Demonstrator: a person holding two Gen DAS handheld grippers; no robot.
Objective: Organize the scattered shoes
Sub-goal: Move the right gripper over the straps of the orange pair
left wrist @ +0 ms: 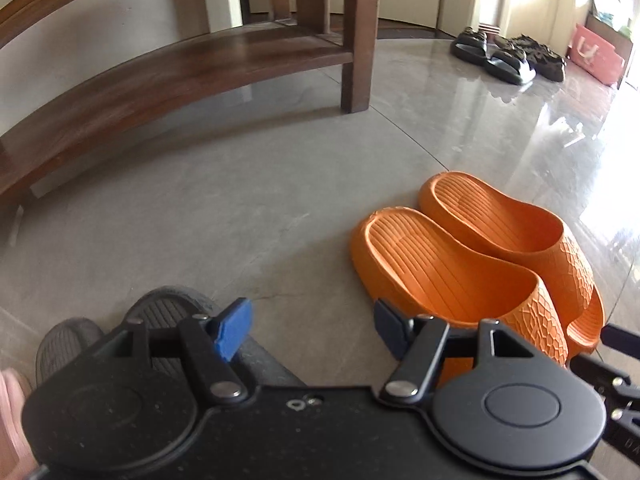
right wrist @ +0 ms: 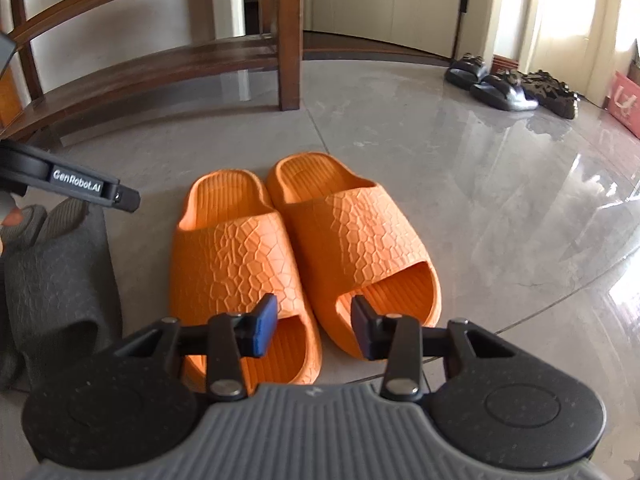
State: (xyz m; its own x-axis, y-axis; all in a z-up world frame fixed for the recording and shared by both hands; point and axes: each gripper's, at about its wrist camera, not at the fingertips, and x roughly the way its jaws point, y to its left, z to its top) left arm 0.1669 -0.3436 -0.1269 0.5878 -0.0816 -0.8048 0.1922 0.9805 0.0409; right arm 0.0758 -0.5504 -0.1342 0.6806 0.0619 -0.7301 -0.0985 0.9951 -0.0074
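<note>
Your right gripper [right wrist: 313, 326] hangs with its jaws apart and nothing between them, low over the toe ends of the two orange slippers [right wrist: 304, 256]. Your left gripper [left wrist: 310, 330] is likewise spread wide and empty, above bare floor [left wrist: 224, 208] between the orange pair and the grey slippers [left wrist: 160, 312].

Nothing here sits inside a container. The wooden shoe rack [left wrist: 168, 68] has a bare lower shelf in the left wrist view. A pink box [left wrist: 596, 54] stands by the far doorway; its contents cannot be made out.

The orange pair stands side by side, touching along their inner edges, heels pointing toward the rack and well short of its front leg [right wrist: 289, 36]. The grey pair lies just to the left of them, close but apart. Open floor runs between the slippers and the rack, and more stretches away to the right toward the door.

Count two orange slippers, two grey slippers [right wrist: 60, 280], and a far cluster of dark shoes [right wrist: 512, 86] near the doorway: two black slides, plus darker footwear beside them too small to count.
</note>
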